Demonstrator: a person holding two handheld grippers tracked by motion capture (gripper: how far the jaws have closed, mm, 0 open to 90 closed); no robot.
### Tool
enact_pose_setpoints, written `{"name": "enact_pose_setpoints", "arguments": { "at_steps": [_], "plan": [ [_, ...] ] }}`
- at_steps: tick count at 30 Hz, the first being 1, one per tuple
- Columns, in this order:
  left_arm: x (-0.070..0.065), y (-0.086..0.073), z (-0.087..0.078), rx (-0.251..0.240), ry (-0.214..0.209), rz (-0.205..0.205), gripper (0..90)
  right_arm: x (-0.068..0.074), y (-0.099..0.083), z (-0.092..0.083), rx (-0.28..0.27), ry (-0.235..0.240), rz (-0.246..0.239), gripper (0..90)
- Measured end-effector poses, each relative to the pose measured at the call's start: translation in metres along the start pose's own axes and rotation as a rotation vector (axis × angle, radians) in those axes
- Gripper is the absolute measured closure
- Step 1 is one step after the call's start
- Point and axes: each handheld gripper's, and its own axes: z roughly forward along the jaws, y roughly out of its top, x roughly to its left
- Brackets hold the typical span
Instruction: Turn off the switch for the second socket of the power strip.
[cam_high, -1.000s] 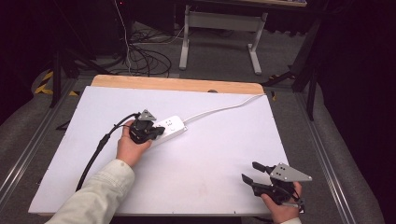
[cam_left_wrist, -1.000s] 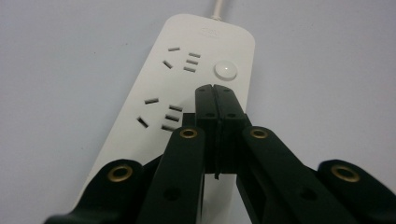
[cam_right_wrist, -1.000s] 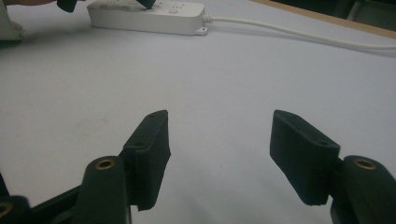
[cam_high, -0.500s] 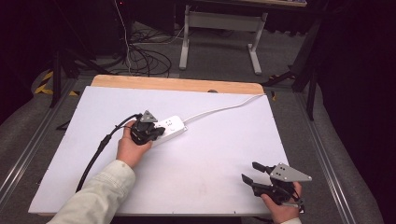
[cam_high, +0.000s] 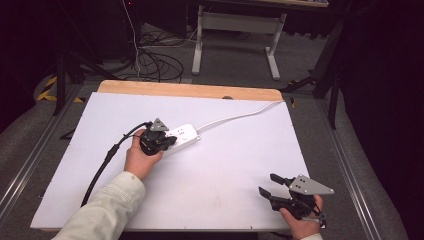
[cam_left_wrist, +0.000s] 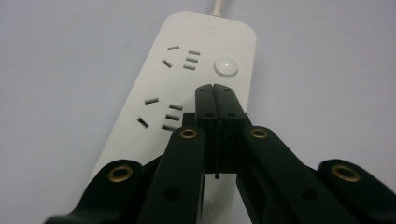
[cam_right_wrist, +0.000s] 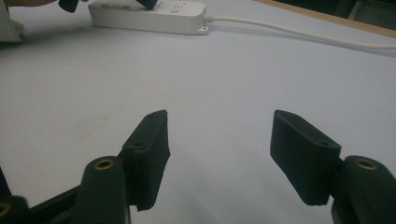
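Table inventory: items counted by kind.

One white power strip (cam_high: 181, 137) is counted on one white table (cam_high: 235, 165); on its face two socket groups (cam_left_wrist: 180, 58) and one round button (cam_left_wrist: 226, 66) are seen in the left gripper view, and one white cord (cam_high: 235, 118) is attached to its end. Two grippers are counted: one left gripper (cam_high: 167, 141) and one right gripper (cam_high: 266, 184), each with two black jaws and one grey three-cornered plate. Two hands are counted, one per gripper. One black cable (cam_high: 107, 160) is seen trailing over the table from the left gripper.
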Motion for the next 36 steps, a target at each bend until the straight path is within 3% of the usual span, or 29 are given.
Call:
{"name": "enact_pose_setpoints", "arguments": {
  "at_steps": [2,6,20,23,30,36],
  "plan": [
    [-0.0008,-0.0001,-0.0001,0.001,0.034,0.022,89.6,0.0000,0.0000,0.0001,0.001,0.000,0.000,37.8],
    [0.0014,-0.0012,-0.0004,-0.004,0.017,-0.001,89.7,0.0000,0.0000,0.0003,0.000,0.001,0.000,37.8],
    [-0.0033,-0.0026,-0.0006,-0.009,0.043,0.049,89.8,0.0001,-0.0001,0.0009,0.001,0.003,0.000,37.7],
    [-0.0018,-0.0037,-0.0010,-0.013,0.031,0.038,89.8,0.0004,0.0000,0.0008,0.002,0.003,-0.001,37.7],
    [-0.0041,-0.0029,-0.0008,-0.008,0.052,0.059,89.8,0.0001,0.0000,0.0014,0.002,0.005,-0.003,37.7],
    [-0.0039,-0.0028,-0.0006,-0.008,0.046,0.049,89.8,0.0004,0.0000,0.0019,0.008,0.004,-0.002,37.7]
  ]
}}
